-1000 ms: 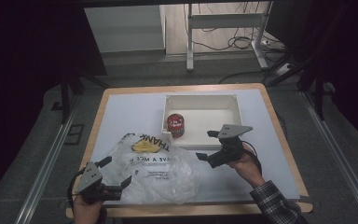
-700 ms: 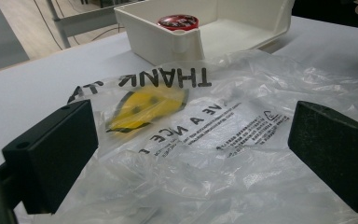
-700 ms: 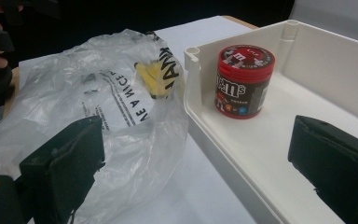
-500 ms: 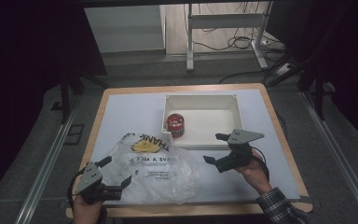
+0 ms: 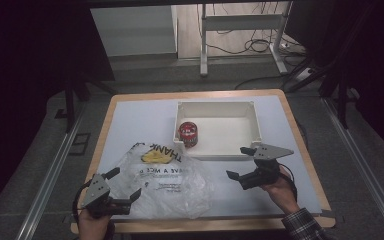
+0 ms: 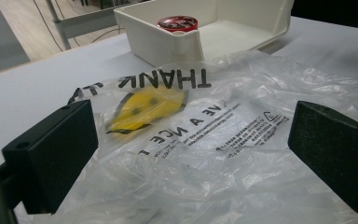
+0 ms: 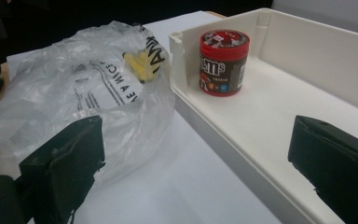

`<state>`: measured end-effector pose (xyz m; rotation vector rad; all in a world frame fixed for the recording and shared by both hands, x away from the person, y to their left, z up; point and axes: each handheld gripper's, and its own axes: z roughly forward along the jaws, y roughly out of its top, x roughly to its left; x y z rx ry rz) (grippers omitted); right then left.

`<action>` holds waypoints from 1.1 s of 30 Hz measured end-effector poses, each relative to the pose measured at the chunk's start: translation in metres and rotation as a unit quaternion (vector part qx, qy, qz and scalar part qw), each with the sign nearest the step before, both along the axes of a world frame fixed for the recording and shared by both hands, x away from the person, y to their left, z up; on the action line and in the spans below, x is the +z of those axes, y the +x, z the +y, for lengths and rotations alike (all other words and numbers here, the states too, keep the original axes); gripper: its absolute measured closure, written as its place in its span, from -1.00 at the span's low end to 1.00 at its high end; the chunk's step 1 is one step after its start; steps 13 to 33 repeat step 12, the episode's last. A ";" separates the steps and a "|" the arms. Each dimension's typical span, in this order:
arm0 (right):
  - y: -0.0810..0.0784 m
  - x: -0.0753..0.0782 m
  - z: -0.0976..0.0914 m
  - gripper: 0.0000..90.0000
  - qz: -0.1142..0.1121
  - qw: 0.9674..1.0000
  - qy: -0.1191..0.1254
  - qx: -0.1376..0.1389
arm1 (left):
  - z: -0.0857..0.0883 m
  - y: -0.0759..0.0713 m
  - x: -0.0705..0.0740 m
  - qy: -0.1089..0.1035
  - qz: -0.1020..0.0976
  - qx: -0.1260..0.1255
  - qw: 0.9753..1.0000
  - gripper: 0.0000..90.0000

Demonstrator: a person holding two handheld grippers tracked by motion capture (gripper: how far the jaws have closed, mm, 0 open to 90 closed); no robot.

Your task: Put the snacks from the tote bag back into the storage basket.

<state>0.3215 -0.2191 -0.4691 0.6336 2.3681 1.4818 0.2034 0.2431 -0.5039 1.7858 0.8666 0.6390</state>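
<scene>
The clear plastic bag [image 5: 162, 177] lies flat and crumpled on the white table [image 5: 130, 120], its long axis across the near edge, its printed end toward the white bin [image 5: 219, 106] that holds a red jar [image 5: 187, 134]. The left gripper [image 5: 125, 186] rests at the bag's near corner, jaws apart. The right gripper [image 5: 240, 164] hovers beside the bin, jaws apart and empty. Dark floor and cables lie beyond

The clear plastic bag [image 6: 205, 140] beside the white tray [image 7: 279, 126] reads "THANK" and "A NICE" in black; inside that tray, the red jar [image 7: 223, 63] shows "m&m's".
</scene>
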 end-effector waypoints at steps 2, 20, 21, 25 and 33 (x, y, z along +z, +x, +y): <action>-0.001 -0.002 -0.002 -0.91 0.002 1.000 -0.003 -0.001 | 0.000 0.000 0.000 0.000 0.000 0.000 1.000 -0.97; -0.001 -0.009 -0.008 -0.91 0.022 1.000 -0.018 0.001 | 0.000 0.000 0.001 0.002 0.000 0.000 1.000 -0.97; -0.001 -0.009 -0.008 -0.91 0.022 1.000 -0.018 0.001 | 0.000 0.000 0.001 0.002 0.000 0.000 1.000 -0.97; -0.001 -0.009 -0.008 -0.91 0.022 1.000 -0.018 0.001 | 0.000 0.000 0.001 0.002 0.000 0.000 1.000 -0.97; -0.001 -0.009 -0.008 -0.91 0.022 1.000 -0.018 0.001 | 0.000 0.000 0.001 0.002 0.000 0.000 1.000 -0.97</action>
